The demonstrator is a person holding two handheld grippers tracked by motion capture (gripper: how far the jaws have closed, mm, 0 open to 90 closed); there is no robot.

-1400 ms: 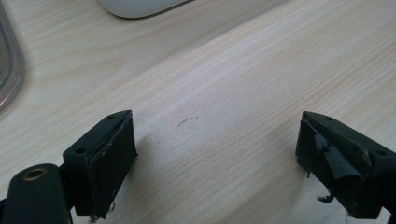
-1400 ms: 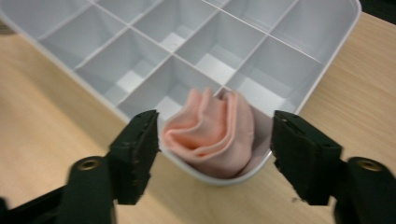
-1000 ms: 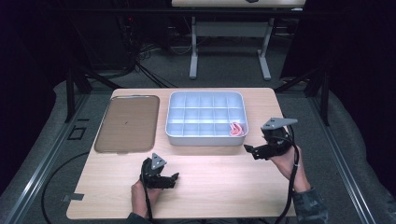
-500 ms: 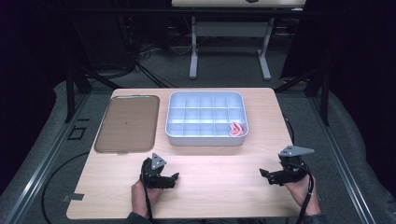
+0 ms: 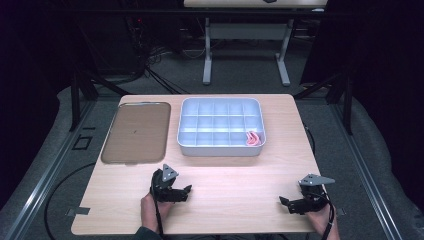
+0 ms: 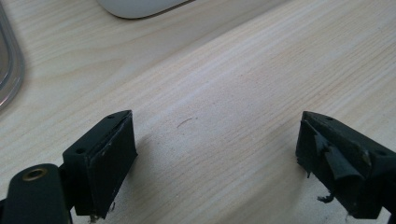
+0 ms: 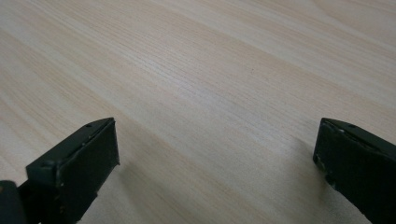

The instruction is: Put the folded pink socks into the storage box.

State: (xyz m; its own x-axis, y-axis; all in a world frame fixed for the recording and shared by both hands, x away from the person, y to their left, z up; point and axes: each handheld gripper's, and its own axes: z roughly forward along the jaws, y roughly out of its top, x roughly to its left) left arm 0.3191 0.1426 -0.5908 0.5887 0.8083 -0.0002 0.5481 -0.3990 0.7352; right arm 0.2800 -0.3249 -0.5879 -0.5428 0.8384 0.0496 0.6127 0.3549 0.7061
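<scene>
Left gripper (image 5: pixel 186 190) sat low over the desk (image 5: pixel 235 200) near its front edge, jaws spread wide, nothing between them; in the left gripper view just bare wood grain lay between the two black jaws. Right gripper (image 5: pixel 285 202) was low at the front right of the desk, jaws had just been opening and stood fully apart, empty, only bare wood between them in the right gripper view. Both hands gripped the tools from the near edge, well apart from each other. White compartment tray (image 5: pixel 220 148) sat at the back centre, a pink item (image 5: pixel 254 138) in its front right compartment, well away from both grippers. Flat brown lid (image 5: pixel 136 132) lay just left of the tray. Nothing stood between the grippers and the tray.
</scene>
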